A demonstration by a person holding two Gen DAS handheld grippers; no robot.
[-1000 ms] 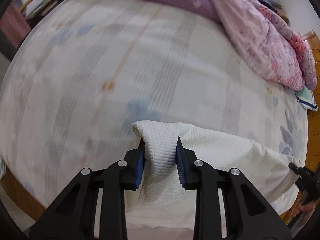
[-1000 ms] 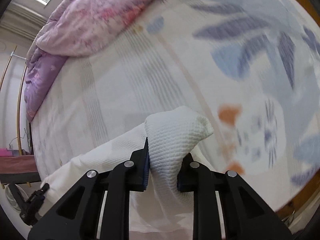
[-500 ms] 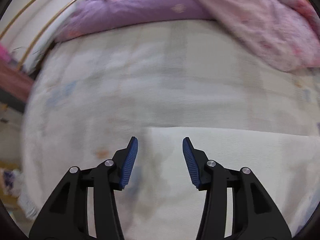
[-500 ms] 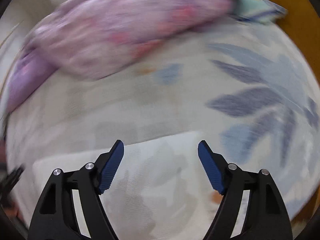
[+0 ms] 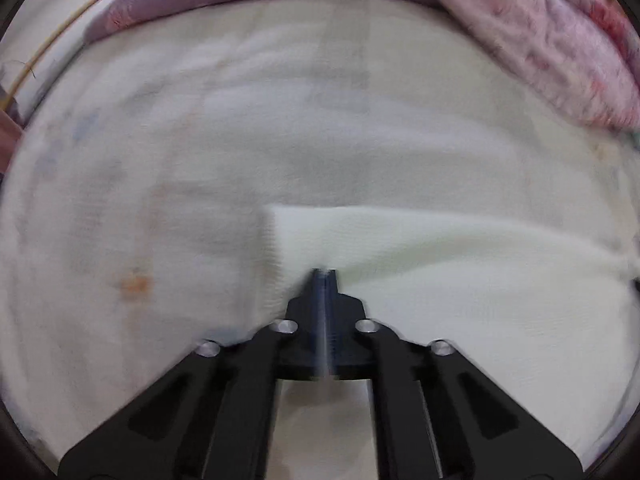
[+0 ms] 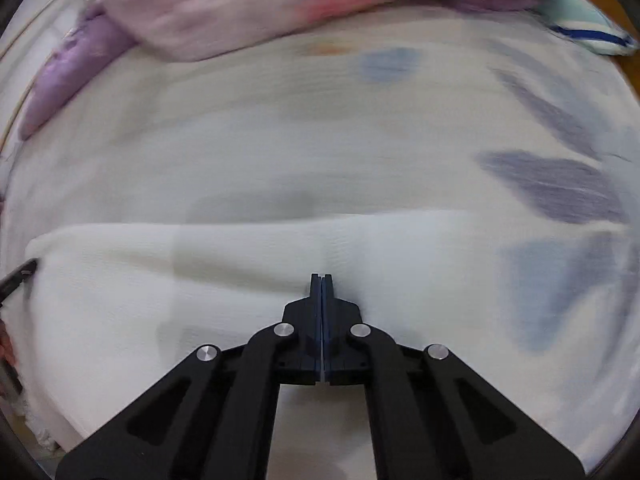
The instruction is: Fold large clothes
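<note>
the white cloth (image 5: 460, 280) lies spread flat on the bed (image 5: 280, 120), both the left gripper (image 5: 324, 274) and right gripper (image 6: 321, 280) clenched with nothing between them, so further folds likely remain.

The bed (image 6: 320, 140) wears a pale sheet printed with faint stripes and blue-grey leaf shapes. A white folded garment (image 6: 200, 280) lies flat on it at the near edge. A pink and purple quilt (image 6: 280, 4) is heaped along the far side, with a blue-striped pillow (image 6: 580, 28) beside it.
</note>
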